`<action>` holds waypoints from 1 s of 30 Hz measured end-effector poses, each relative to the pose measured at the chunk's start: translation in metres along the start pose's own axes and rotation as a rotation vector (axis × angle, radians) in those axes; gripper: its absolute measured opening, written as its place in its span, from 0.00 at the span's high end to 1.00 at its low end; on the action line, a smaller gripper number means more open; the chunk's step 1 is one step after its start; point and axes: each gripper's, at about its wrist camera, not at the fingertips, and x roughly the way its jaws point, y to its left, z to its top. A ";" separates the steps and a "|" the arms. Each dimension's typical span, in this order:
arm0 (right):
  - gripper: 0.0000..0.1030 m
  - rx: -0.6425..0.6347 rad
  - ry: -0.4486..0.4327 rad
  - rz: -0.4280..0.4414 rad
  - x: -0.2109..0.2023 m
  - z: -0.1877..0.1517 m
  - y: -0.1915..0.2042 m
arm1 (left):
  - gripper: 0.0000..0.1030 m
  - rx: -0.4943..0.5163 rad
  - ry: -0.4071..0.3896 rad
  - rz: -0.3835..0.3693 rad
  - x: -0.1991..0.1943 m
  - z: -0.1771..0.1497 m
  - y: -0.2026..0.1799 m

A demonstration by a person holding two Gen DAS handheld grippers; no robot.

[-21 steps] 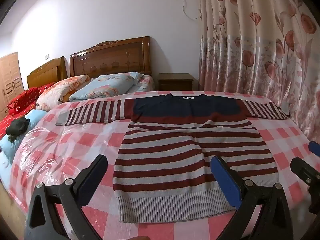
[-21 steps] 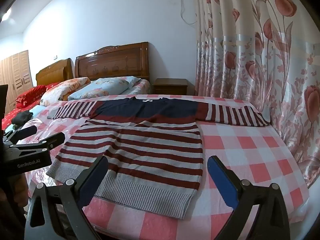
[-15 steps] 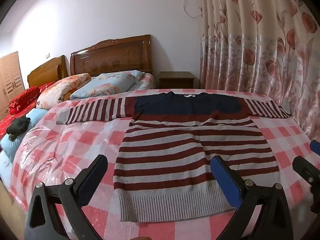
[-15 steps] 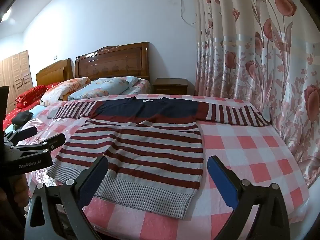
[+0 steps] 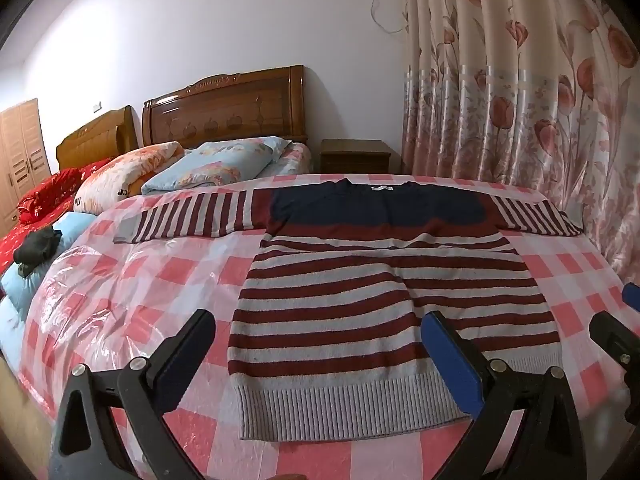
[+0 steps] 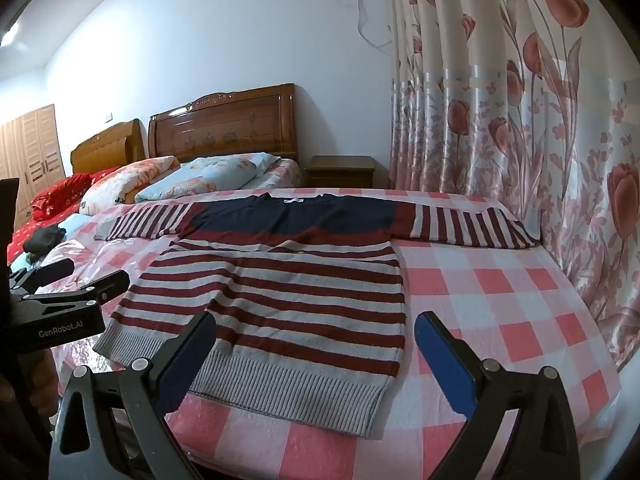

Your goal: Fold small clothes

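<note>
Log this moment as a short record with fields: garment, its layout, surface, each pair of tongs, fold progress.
garment: striped sweater, navy yoke, grey ribbed hem
layout: spread flat, face up, both sleeves stretched out sideways, hem nearest the cameras
surface: pink checked bedspread on the bed
left tongs: open, holding nothing, hovering over the hem's left part
right tongs: open, holding nothing, hovering over the hem's right part
fold progress: no fold made yet
background: floral curtain, pillows at the headboard
</note>
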 end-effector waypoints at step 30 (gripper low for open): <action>0.02 0.015 0.003 0.009 -0.002 -0.002 -0.004 | 0.00 -0.005 0.011 0.008 0.003 -0.003 0.001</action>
